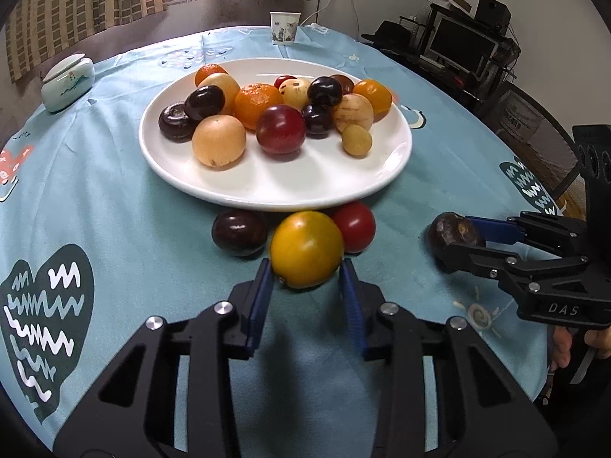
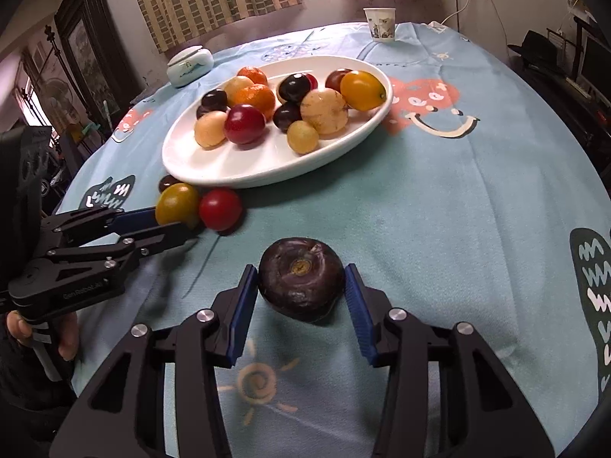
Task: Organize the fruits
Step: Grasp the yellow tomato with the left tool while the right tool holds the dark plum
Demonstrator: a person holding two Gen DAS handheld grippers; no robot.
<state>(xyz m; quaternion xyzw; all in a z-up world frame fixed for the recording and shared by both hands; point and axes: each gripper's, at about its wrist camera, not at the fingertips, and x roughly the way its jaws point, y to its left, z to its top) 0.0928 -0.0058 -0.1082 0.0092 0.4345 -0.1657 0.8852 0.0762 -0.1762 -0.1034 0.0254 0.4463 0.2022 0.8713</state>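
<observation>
The yellow tomato (image 1: pixel 305 248) lies on the cloth at six o'clock of the white plate (image 1: pixel 267 191), just below its near rim, with a dark plum (image 1: pixel 239 232) touching it at nine o'clock and a red tomato (image 1: pixel 355 227) at two. The left gripper (image 1: pixel 305 273) has its blue pads pressed against the tomato's two flanks, clamped on it. Off at three o'clock, well apart, a dark water chestnut (image 2: pixel 301 278) sits between the right gripper (image 2: pixel 301 286) pads, which look to be touching its sides; I judge it gripped too. Both picks seem made, so the step in hand is lifting. Next comes a clean rise over the rim and a drop into the plate's bare front area.
</observation>
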